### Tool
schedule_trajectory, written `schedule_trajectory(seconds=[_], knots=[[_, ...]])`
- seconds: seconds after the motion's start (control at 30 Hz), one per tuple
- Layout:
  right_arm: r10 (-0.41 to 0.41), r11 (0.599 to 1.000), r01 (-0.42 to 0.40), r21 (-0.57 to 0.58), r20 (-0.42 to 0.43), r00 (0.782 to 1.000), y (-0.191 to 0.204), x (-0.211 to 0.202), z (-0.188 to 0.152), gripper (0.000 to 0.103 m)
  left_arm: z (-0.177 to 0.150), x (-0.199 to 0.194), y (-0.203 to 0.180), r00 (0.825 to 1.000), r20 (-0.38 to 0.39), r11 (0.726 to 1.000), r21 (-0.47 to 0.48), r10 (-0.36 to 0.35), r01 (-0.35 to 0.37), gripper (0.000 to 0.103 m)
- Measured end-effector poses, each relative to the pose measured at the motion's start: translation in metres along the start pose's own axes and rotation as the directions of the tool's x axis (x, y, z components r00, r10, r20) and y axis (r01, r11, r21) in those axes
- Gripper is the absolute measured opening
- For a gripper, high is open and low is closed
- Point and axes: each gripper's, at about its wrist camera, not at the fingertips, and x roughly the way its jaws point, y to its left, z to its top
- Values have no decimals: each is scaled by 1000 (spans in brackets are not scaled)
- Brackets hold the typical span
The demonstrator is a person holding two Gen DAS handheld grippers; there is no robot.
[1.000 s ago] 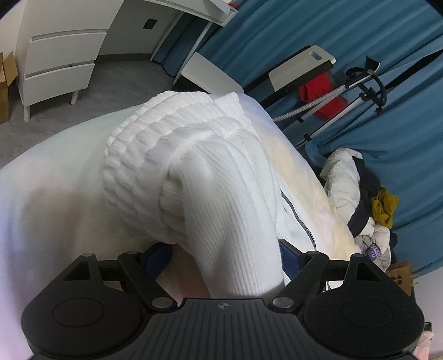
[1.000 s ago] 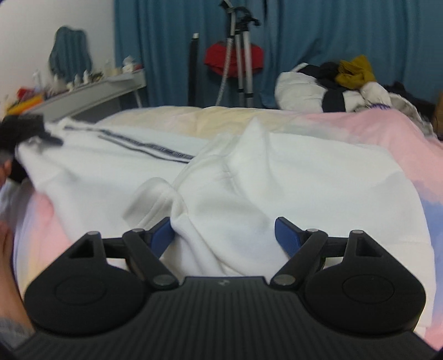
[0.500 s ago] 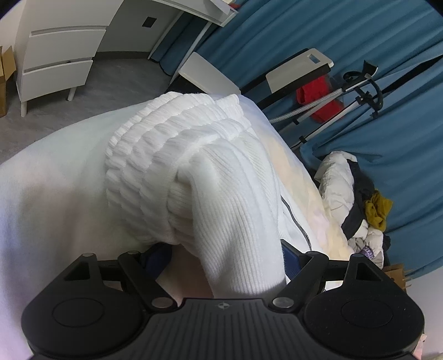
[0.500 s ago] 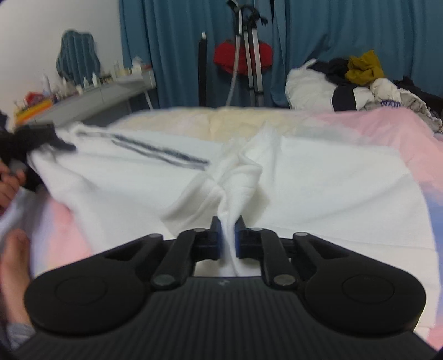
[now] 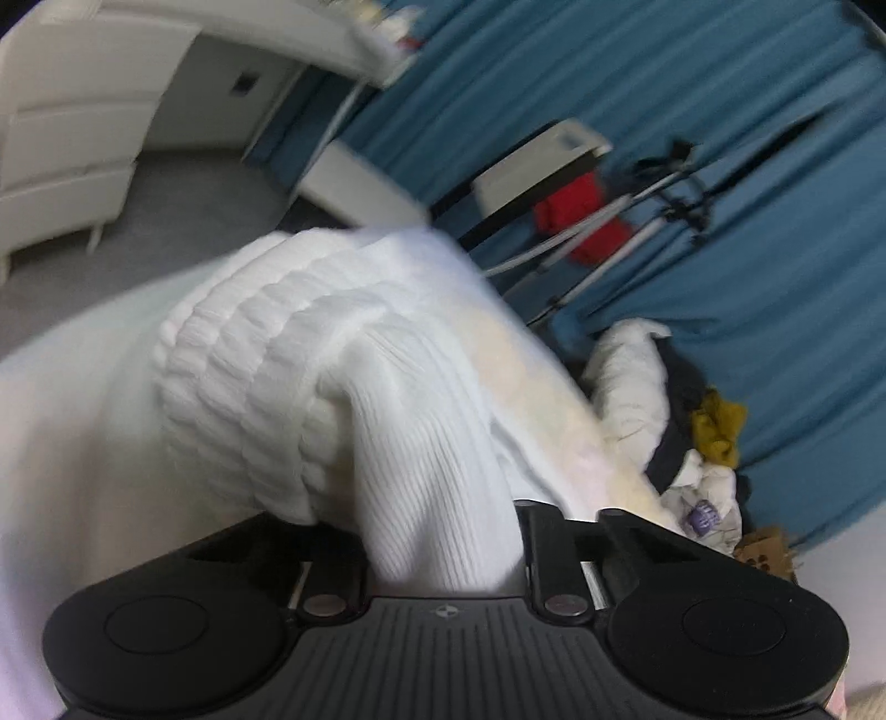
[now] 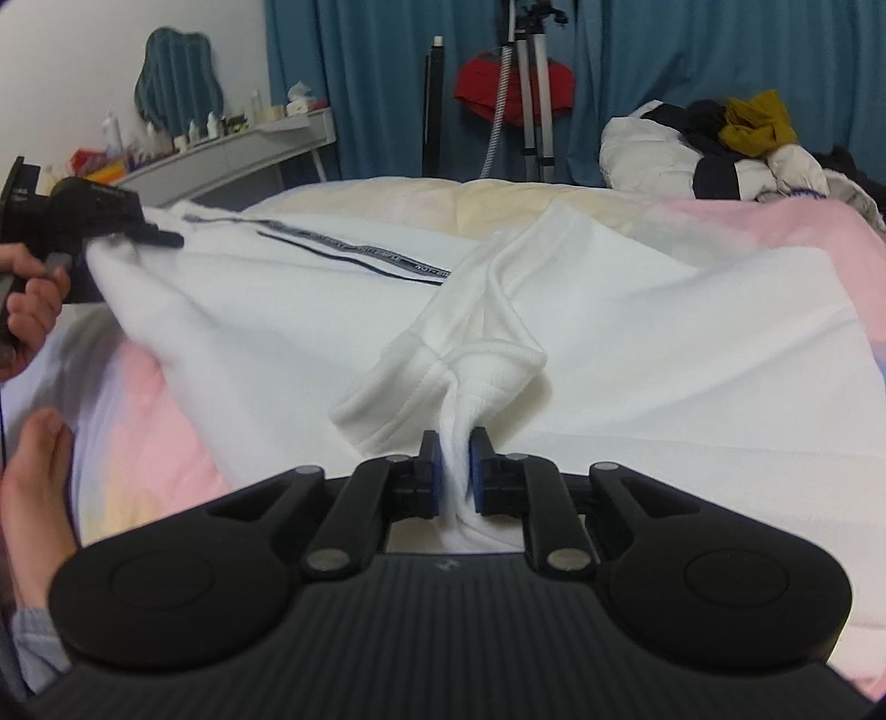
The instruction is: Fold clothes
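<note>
Both grippers pinching white garment on bed.
Right gripper fingers clenched on bunched white garment fold; left gripper clamps its ribbed cuff, fingertips buried, blurred, raised over bed left edge.

A home bedroom: a bed in pastel covers, blue curtains along the far wall, a toiletry-crowded shelf far left, white drawers, laundry pile far right.
</note>
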Motion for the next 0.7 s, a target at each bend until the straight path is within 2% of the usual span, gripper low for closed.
schedule_trajectory(seconds=[0.1,0.17,0.27,0.33,0.43,0.57,0.63,0.7], knots=[[24,997,-24,76,4,1000,-4,-5,4,22,0,-12,-23,996,60,995,87,-59,54,15],[46,984,-49,169,20,999,-14,-17,7,24,-5,-28,-54,988,113,978,192,-101,78,15],[83,953,-99,287,66,994,-31,-42,9,25,-24,-46,-118,974,170,934,347,-150,83,15],[79,933,-114,340,114,990,-40,-62,12,25,-41,-54,-163,965,195,893,445,-173,70,15],[18,910,-86,405,169,985,-59,-89,16,25,-86,-60,-238,954,228,787,617,-196,15,15],[-133,870,6,492,224,965,-97,-124,18,25,-171,-53,-308,939,236,617,787,-248,-35,16],[-199,835,36,549,241,950,-122,-140,15,25,-218,-38,-329,944,208,564,825,-257,-28,16],[-258,824,73,562,258,931,-138,-151,11,25,-265,-17,-342,953,180,519,854,-242,-29,16]])
